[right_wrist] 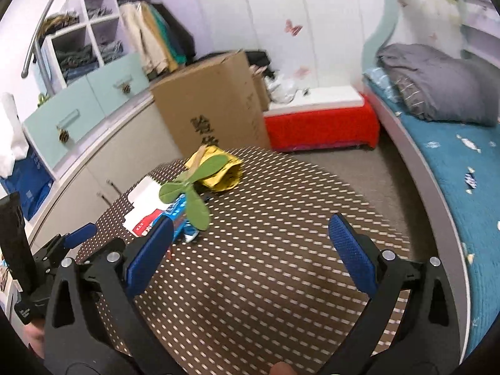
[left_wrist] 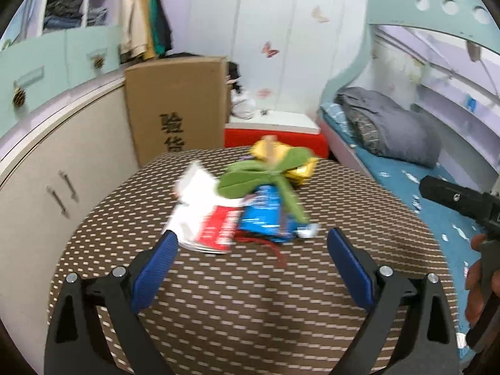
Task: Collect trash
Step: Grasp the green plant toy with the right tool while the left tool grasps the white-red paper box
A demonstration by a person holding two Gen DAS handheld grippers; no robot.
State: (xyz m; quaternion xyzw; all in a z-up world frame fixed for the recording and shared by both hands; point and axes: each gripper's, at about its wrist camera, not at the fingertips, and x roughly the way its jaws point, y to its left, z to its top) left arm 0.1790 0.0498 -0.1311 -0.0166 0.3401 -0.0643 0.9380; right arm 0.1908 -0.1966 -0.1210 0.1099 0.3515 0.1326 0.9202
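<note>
Left wrist view puts my left gripper (left_wrist: 253, 243) with its blue pads spread wide and nothing between them, aimed at the trash pile in mid frame on the round patterned table (left_wrist: 250, 312). The pile is a red-and-white wrapper (left_wrist: 206, 222), a blue snack packet (left_wrist: 265, 212), a green leaf-shaped piece (left_wrist: 265, 175) lying over it, and a yellow foil bag (left_wrist: 297, 162) behind. My left pad already sits at the red-and-white wrapper's near edge.

I judge the next move is a low, flat push forward so both pads straddle the blue packet, then a squeeze; thin wrappers slide, so I should come in close to the tabletop.

Right wrist view shows my right gripper (right_wrist: 253, 240) equally parted and empty, over bare table at centre frame, the pile up and left of it. Open tabletop lies right and below; the cardboard box (right_wrist: 212, 106) stands beyond the far rim, so a shove risks tipping pieces off.
</note>
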